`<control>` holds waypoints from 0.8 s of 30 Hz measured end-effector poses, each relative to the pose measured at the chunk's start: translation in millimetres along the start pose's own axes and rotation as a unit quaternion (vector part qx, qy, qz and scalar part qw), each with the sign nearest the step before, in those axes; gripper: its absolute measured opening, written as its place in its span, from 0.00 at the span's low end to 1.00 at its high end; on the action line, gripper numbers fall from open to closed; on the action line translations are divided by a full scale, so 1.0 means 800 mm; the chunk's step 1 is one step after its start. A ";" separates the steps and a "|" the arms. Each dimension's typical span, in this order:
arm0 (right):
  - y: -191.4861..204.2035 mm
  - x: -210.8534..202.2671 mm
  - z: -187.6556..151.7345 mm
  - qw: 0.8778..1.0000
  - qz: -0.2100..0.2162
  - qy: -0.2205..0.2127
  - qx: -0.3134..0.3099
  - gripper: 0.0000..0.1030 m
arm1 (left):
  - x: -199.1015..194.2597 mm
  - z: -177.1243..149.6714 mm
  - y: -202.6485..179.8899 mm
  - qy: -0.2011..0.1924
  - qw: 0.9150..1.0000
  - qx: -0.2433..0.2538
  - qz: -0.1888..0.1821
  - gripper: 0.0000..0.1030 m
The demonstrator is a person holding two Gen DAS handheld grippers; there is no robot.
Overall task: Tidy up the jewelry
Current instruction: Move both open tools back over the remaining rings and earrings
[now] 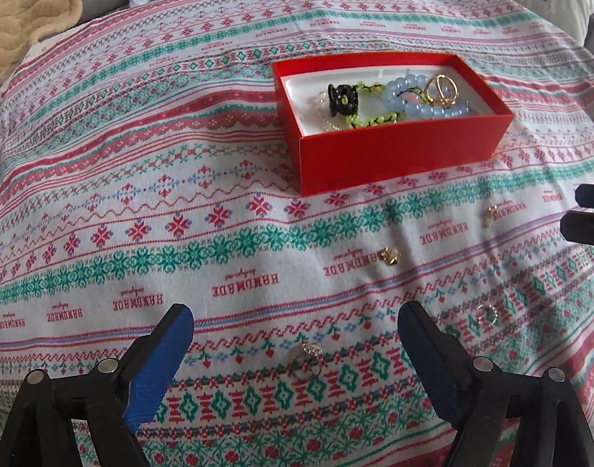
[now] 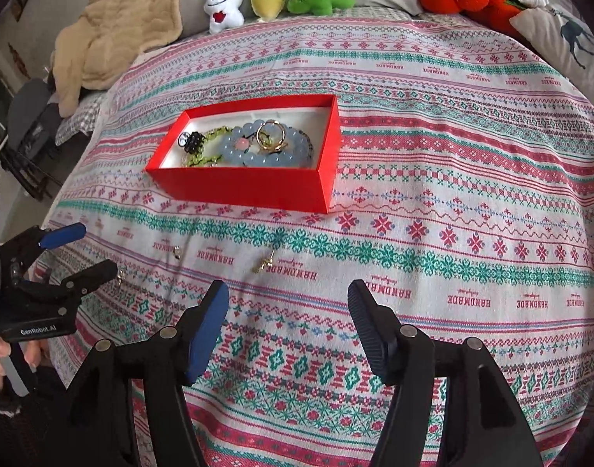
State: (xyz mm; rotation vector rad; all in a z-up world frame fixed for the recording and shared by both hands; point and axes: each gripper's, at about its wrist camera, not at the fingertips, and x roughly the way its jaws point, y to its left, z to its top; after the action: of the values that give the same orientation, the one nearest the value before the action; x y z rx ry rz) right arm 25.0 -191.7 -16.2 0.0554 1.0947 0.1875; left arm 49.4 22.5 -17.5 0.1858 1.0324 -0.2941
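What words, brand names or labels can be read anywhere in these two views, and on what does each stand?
"HANDMADE": woven in red, repeated in rows, upside down from here, on the patterned red, green and white bedspread.
"GenRobot.AI": white lettering on the black body of the left gripper, seen from the right wrist.
A small script line with each "HANDMADE": too small to read.
Nothing else legible.

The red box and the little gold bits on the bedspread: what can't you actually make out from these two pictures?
- Red box, both views: its near wall hides the floor just behind it; the piled blue bead bracelet covers whatever lies beneath.
- Small gold pieces on the bedspread: too tiny to tell type.
- Ring, left wrist view: lost in the pattern.
- Right gripper, left wrist view: cut off by the frame edge.
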 end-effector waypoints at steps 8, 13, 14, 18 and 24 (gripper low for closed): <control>0.009 0.013 -0.028 0.999 -0.015 0.027 -0.033 0.65 | 0.013 -0.025 0.002 0.017 1.000 0.009 -0.008 0.86; 0.005 0.024 -0.038 0.998 -0.028 0.040 -0.039 0.65 | 0.025 -0.040 0.007 0.023 0.999 0.004 -0.029 0.86; 0.003 0.026 -0.039 0.998 -0.031 0.041 -0.039 0.65 | 0.029 -0.043 0.009 0.024 0.999 0.002 -0.033 0.86; -0.002 0.036 -0.042 0.997 -0.048 0.044 -0.039 0.65 | 0.036 -0.055 0.006 0.012 0.999 0.010 -0.029 0.88; -0.004 0.049 -0.044 0.996 -0.068 0.026 -0.054 0.75 | 0.044 -0.075 -0.002 -0.032 0.999 0.010 0.009 1.00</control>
State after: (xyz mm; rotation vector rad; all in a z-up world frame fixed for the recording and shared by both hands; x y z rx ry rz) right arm 11.2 -189.8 -67.0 -0.1198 1.1337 0.1262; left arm 16.7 33.3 -77.7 0.2028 0.9646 -0.2929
